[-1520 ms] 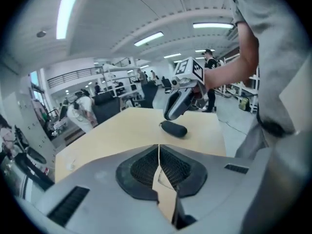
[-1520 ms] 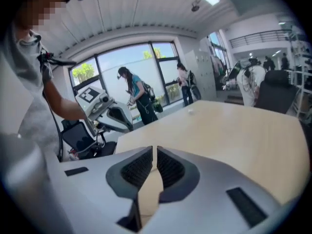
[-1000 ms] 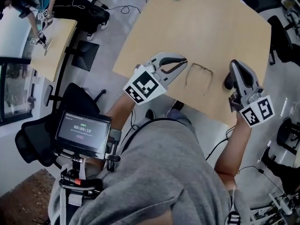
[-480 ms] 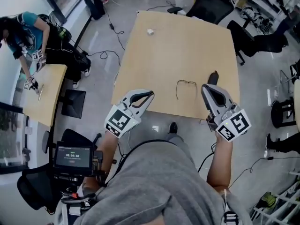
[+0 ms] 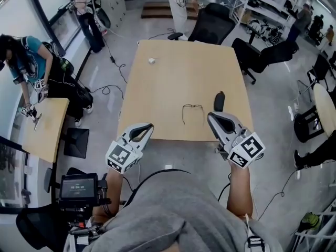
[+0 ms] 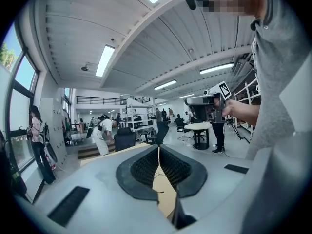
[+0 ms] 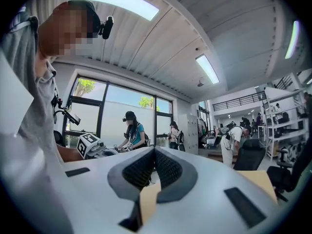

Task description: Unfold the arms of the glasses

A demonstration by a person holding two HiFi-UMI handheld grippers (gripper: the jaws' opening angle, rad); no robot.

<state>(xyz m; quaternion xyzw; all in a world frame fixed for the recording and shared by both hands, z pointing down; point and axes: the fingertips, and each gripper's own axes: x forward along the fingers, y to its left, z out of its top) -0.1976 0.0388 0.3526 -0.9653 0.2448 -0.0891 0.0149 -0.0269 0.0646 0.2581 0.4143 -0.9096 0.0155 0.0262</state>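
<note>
The left gripper and right gripper are grey, hard and smooth. They hang just off the near edge, jaws squeezed together on nothing, maybe because the job looks done. Past them, the thin wire glasses lie on the flat wooden counter, arms seemingly opened out. A dark rounded thing sits beside.

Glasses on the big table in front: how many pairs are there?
1. The glasses lie near the table's near edge, just left of the right gripper, which covers a small bit of tabletop.
</note>
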